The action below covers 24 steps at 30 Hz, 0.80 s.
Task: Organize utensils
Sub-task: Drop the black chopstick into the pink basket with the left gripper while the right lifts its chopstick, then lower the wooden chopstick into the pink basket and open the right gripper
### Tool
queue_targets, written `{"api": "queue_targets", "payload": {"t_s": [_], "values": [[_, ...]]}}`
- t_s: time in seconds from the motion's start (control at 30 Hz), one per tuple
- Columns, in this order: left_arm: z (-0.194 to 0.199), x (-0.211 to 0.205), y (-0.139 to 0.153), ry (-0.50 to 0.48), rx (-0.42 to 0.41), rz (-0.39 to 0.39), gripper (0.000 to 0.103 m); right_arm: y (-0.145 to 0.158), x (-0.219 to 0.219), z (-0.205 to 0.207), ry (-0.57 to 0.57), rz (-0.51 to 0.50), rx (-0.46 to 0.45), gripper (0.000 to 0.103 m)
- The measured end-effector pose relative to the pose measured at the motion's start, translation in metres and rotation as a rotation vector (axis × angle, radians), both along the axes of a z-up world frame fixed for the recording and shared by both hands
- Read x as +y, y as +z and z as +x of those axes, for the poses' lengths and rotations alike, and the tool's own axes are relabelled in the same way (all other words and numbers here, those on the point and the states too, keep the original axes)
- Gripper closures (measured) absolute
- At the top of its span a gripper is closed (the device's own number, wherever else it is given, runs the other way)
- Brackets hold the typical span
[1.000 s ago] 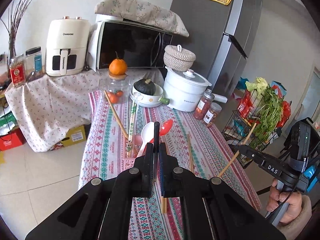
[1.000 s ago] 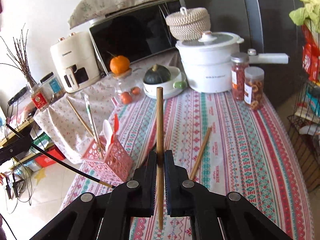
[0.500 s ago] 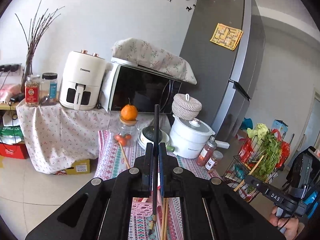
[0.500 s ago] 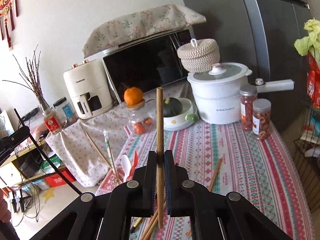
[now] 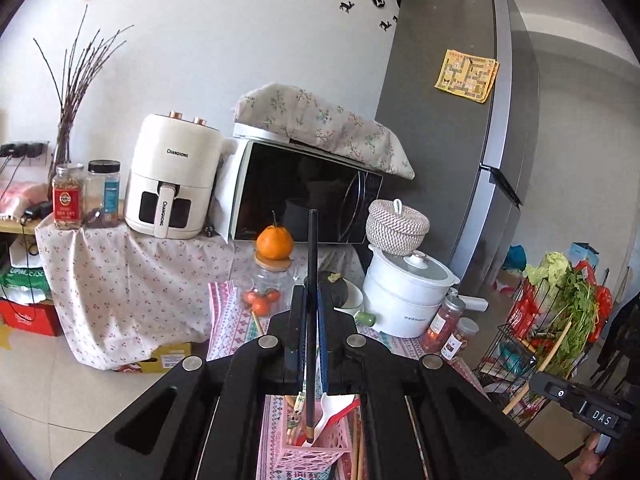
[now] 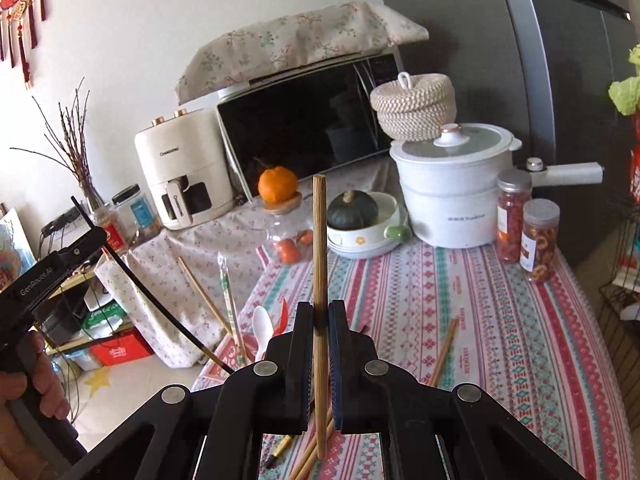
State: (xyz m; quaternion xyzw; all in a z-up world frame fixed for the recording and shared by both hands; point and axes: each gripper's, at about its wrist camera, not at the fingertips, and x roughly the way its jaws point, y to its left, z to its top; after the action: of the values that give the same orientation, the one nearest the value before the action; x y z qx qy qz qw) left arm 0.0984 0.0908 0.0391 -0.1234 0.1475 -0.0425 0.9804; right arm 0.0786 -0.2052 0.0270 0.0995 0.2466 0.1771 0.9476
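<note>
Jaws of left gripper [image 5: 311,300] clamping black chopstick [image 5: 310,312] upright; right gripper [image 6: 320,312] clamping wooden chopstick [image 6: 319,256] upright.

A white wall [image 5: 248,40] carries black deer-shaped decals [image 5: 352,0] and, in the right wrist view, red hanging ornaments [image 6: 20,4]. The floor [image 5: 48,392] is pale tile. A tall grey refrigerator [image 5: 460,140] stands at right, with a yellow paper [image 5: 467,75] fixed to its door. A floral cloth [image 5: 120,276] covers a low counter. Lighting appears to be daylight; its source is not visible
</note>
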Motion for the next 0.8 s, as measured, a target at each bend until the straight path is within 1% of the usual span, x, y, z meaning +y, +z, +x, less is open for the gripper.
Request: {"api": "queue_targets", "payload": {"t_s": [0.4,0.5,0.57,0.6,0.63,0.7,0.73,0.8], "values": [[0.039,-0.016,-0.036,-0.019,0.169,0.054,0.098,-0.005,0.007,0.002,0.009,-0.009,0.016,0.098],[0.044,-0.017,-0.043,-0.021,0.184,0.050,0.098,-0.005,0.010,0.003,0.011,-0.009,0.019,0.098],[0.046,-0.017,-0.046,-0.033,0.186,0.034,0.097,-0.005,0.011,0.003,0.011,-0.006,0.017,0.098],[0.047,-0.017,-0.046,-0.037,0.193,0.027,0.093,-0.004,0.012,0.004,0.011,-0.003,0.015,0.098],[0.049,-0.017,-0.046,-0.043,0.202,0.020,0.088,-0.003,0.012,0.003,0.011,0.002,0.012,0.098],[0.048,-0.016,-0.047,-0.051,0.212,-0.003,0.046,-0.001,0.014,0.003,0.012,0.015,0.006,0.098],[0.045,-0.014,-0.047,-0.047,0.203,-0.017,0.041,0.001,0.014,0.003,0.011,0.022,0.001,0.098],[0.042,-0.011,-0.045,-0.051,0.209,-0.028,0.039,0.005,0.017,0.004,0.010,0.037,-0.010,0.098]]}}
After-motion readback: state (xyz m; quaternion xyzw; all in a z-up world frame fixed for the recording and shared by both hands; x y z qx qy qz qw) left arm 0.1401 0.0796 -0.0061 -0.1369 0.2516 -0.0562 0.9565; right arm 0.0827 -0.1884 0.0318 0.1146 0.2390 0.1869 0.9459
